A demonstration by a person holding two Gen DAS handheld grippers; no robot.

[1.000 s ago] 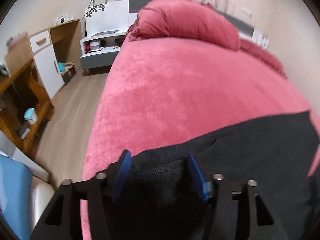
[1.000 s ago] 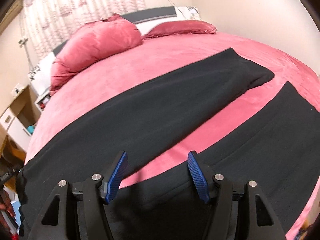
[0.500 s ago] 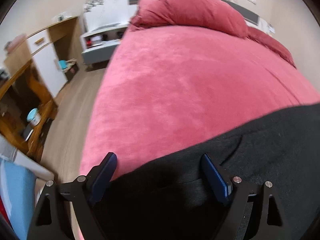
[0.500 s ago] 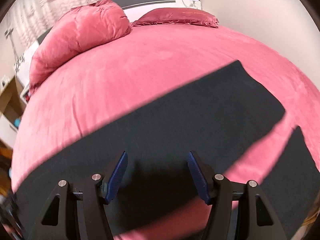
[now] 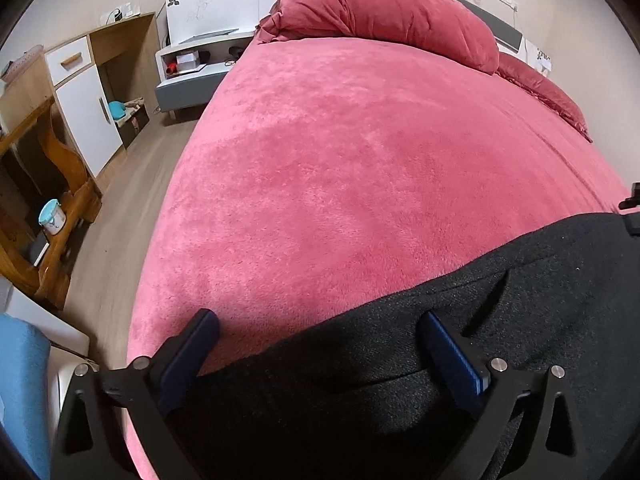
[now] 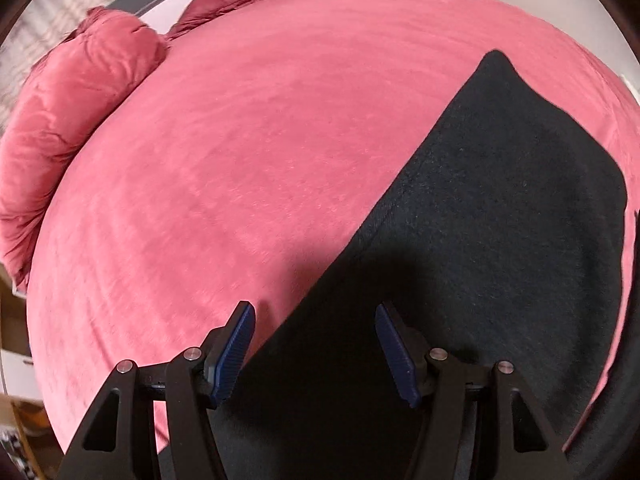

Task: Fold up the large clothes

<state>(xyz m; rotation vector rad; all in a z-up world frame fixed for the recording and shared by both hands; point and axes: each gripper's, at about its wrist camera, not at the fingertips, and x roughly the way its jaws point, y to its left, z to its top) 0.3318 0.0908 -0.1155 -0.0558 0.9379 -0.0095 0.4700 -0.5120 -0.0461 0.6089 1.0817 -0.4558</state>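
A large black woollen garment (image 5: pixel 480 320) lies flat on a pink bed (image 5: pixel 360 160). In the left wrist view its upper edge runs diagonally across the lower right. My left gripper (image 5: pixel 320 344) is open, its blue pads wide apart over that edge. In the right wrist view the garment (image 6: pixel 500 220) fills the right half, with a pointed corner far up. My right gripper (image 6: pixel 316 340) is open and empty just above the garment's left edge. The garment's lower part is hidden behind the grippers.
Pink pillows (image 5: pixel 384 12) lie at the head of the bed (image 6: pixel 240 120). Left of the bed are wooden floor (image 5: pixel 120 200), a white bedside unit (image 5: pixel 196 64), a wooden cabinet (image 5: pixel 80 92) and a blue seat (image 5: pixel 20 392).
The left gripper has opened wider and the garment has dropped flat. The right gripper has swung over the garment, so one folded black panel now shows instead of two strips.
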